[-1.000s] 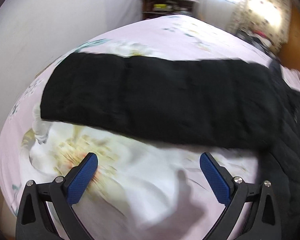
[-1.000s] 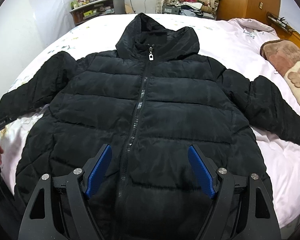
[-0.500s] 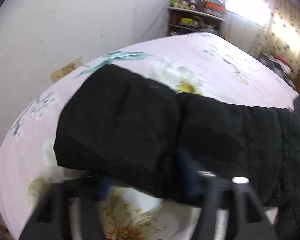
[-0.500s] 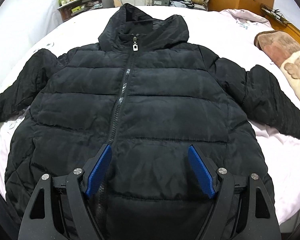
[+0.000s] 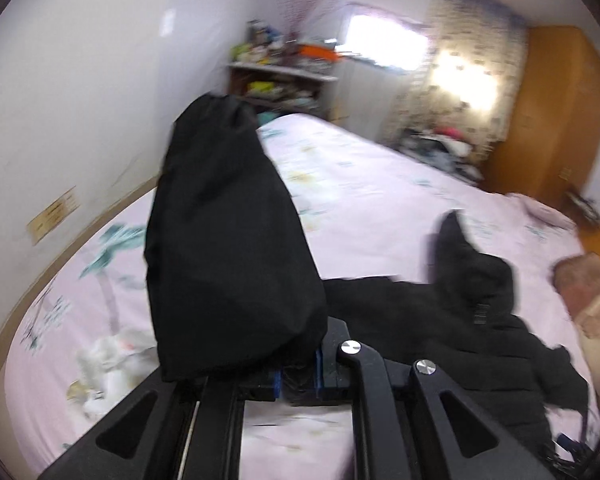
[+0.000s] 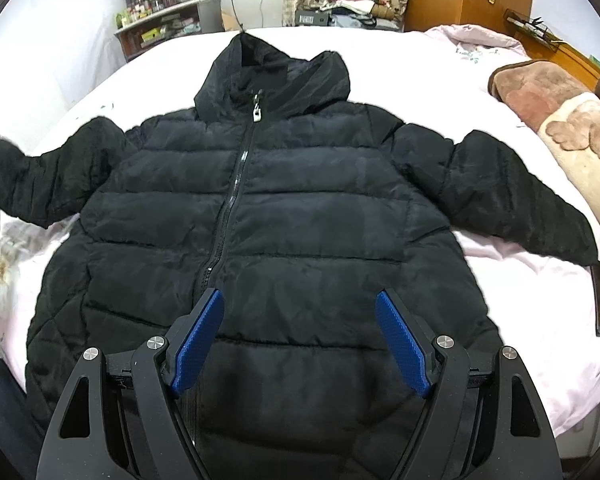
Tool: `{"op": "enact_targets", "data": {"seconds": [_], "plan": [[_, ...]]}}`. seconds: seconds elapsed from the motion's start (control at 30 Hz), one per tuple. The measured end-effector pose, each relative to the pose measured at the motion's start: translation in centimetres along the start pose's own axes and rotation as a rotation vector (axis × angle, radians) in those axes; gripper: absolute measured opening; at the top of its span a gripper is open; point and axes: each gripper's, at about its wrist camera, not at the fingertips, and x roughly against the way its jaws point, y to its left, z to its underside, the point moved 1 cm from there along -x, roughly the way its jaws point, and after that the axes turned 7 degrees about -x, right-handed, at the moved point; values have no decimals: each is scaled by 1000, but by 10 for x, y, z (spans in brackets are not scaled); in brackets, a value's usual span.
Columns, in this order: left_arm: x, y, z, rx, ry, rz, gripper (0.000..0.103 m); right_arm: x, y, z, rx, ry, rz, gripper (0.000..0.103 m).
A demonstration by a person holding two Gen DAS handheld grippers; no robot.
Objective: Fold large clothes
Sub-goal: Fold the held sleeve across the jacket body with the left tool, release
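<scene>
Black quilted jacket [image 6: 300, 200] on pale pink floral bedsheet [image 6: 380, 52]

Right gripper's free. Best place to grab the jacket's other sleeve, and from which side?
Take the flat sleeve at its cuff end, coming from above with the open right gripper. It lies outstretched on the bed, so the thin cuff edge pinches easiest.
</scene>
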Motion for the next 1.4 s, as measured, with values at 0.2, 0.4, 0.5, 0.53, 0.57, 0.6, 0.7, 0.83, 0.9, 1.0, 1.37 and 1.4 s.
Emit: {"op": "enact_targets", "data": {"seconds": [0.2, 0.4, 0.5, 0.53, 0.57, 0.6, 0.7, 0.83, 0.9, 1.0, 1.37, 1.4], "plan": [[10, -93, -25, -108, -16, 178, 10, 22, -24, -8, -38, -56, -5, 78], [-14, -175, -26, -167, 31, 319, 10, 25, -46, -12, -67, -81, 8, 78], [-33, -214, -15, -176, 76, 380, 9, 20, -59, -12, -90, -77, 9, 78], [-42, -225, -13, -178, 90, 401, 9, 17, -63, -13, -97, -74, 11, 78], [-51, -238, -10, -182, 105, 417, 9, 15, -68, -13, -102, -72, 15, 78], [-59, -252, -4, -187, 121, 434, 9, 13, -72, -13, -106, -69, 15, 78], [-82, -288, 20, -190, 176, 493, 9, 3, -87, -14, -137, -58, 20, 78], [-113, -327, 47, -215, 243, 559, 10, -7, -104, -12, -169, -41, 26, 78], [-126, -340, 58, -228, 275, 568, 14, -12, -111, -10, -180, -34, 35, 78], [-138, -348, 67, -212, 334, 617, 41, -18, -119, -10, -198, -27, 42, 78], [-109, -247, 33, -209, 163, 533, 75, -36, -87, -44, -145, -69, -23, 78], [-119, -225, 30, -211, 164, 448, 75, -42, -79, -52, -126, -76, -45, 78]]}}
